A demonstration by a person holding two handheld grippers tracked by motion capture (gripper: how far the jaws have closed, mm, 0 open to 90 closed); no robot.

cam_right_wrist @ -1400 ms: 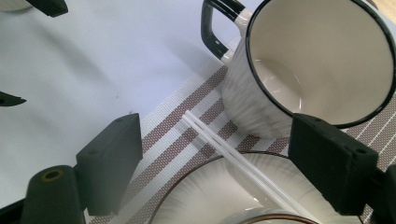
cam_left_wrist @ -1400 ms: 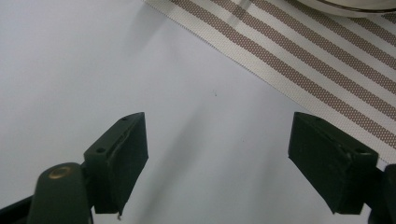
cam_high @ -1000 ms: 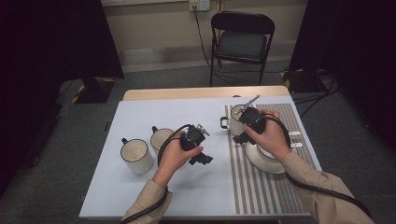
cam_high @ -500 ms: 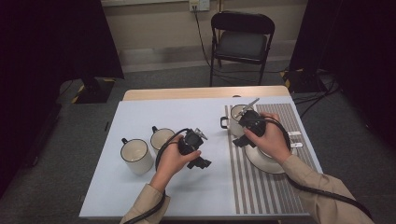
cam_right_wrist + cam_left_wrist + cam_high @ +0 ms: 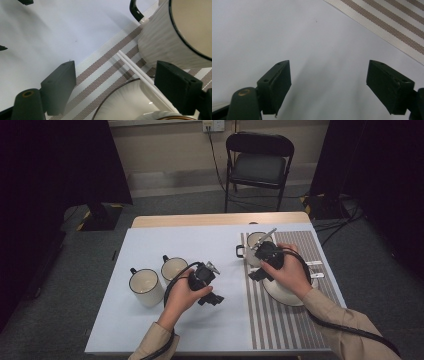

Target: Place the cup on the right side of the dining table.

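Two grippers, both with jaws apart, nothing held. Right gripper (image 5: 115, 92) hovers over the white sticks (image 5: 140, 75) lying across the bowl (image 5: 125, 100) rim on the striped mat (image 5: 280, 320), right side. Mug (image 5: 175, 37) sits just beside: closing carelessly could knock it or roll the sticks off. Left gripper (image 5: 328, 87) idles over bare table (image 5: 287, 37).

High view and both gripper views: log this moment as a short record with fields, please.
surface: pale table cover with a striped placemat at its right
left gripper: open, nothing between its jaws, above bare cover
right gripper: open, above the placemat, over the plate
white chopsticks: across the plate's rim
mug on mat: upright, beside the plate
mugs at left: two, upright
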